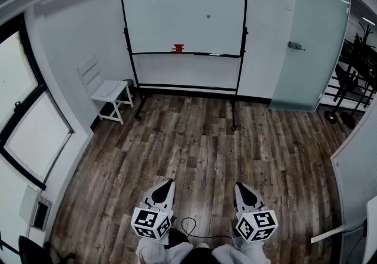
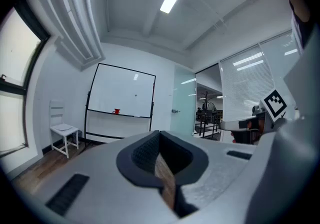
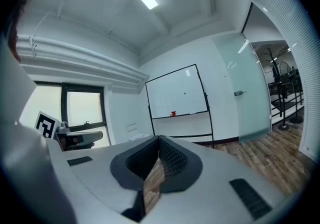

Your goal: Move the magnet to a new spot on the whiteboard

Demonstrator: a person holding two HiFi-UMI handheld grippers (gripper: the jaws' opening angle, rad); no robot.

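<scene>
The whiteboard (image 1: 177, 9) stands on its wheeled frame at the far wall, well away from both grippers. A small green magnet (image 1: 208, 16) sticks right of its middle. It shows as a tiny dot in the left gripper view (image 2: 135, 95) and the right gripper view (image 3: 184, 93). A red object (image 1: 178, 48) rests on the board's tray. My left gripper (image 1: 168, 184) and right gripper (image 1: 240, 187) are held side by side low in the head view and point level toward the board. Both are shut, with nothing between the jaws.
A white chair (image 1: 109, 91) stands left of the whiteboard by the wall. A frosted glass door (image 1: 312, 39) is to the board's right, with black stands (image 1: 353, 62) behind it. Windows (image 1: 26, 115) line the left wall. Wood flooring (image 1: 200, 139) stretches between me and the board.
</scene>
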